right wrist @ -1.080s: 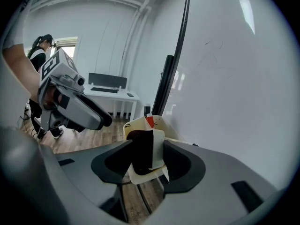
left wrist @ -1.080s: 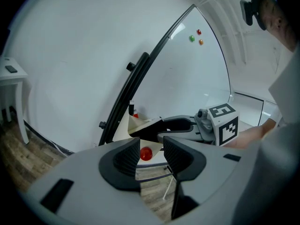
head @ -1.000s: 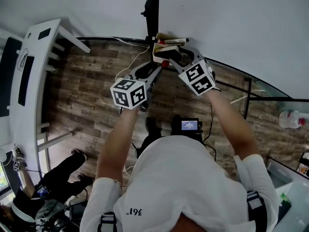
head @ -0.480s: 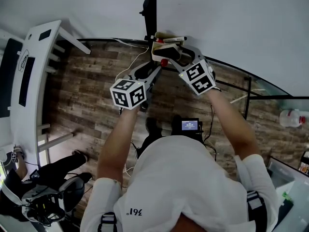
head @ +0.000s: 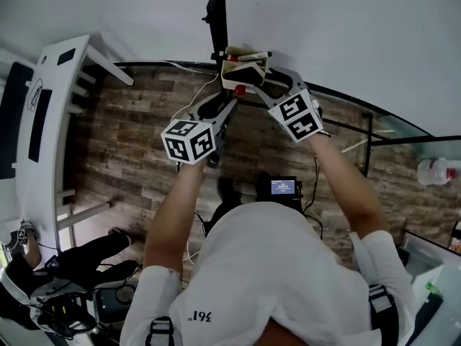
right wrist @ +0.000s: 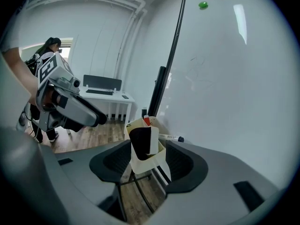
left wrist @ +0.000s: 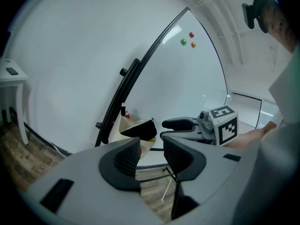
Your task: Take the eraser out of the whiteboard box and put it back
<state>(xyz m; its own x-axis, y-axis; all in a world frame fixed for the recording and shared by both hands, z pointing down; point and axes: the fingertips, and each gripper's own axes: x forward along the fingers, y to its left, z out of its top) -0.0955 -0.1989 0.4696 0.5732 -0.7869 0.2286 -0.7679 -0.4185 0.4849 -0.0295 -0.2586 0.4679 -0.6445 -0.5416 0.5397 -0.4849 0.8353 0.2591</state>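
Observation:
The cream whiteboard box (head: 241, 71) hangs at the board's lower edge beside a black upright. The black eraser (right wrist: 142, 143), white on one side, stands upright inside the box (right wrist: 149, 161). My right gripper (head: 258, 83) is just short of the box, open wide; in the right gripper view (right wrist: 147, 162) the box shows in the gap between its jaws, and the pads do not touch it or the eraser. My left gripper (head: 226, 107) hovers below and left of the box, open, with nothing between its jaws (left wrist: 151, 156). The left gripper view shows the eraser (left wrist: 140, 129) in the box.
A marker (right wrist: 171, 138) lies on the box's far side. A white desk (head: 43, 114) stands at the left, with a seated person (head: 65, 280) lower left. The whiteboard's black stand bars (head: 367, 139) cross the wooden floor. A bottle (head: 436, 171) stands at the right.
The right gripper's jaws have spread wider and drawn back slightly from the box, leaving the eraser standing in it. The left gripper has stayed where it was.

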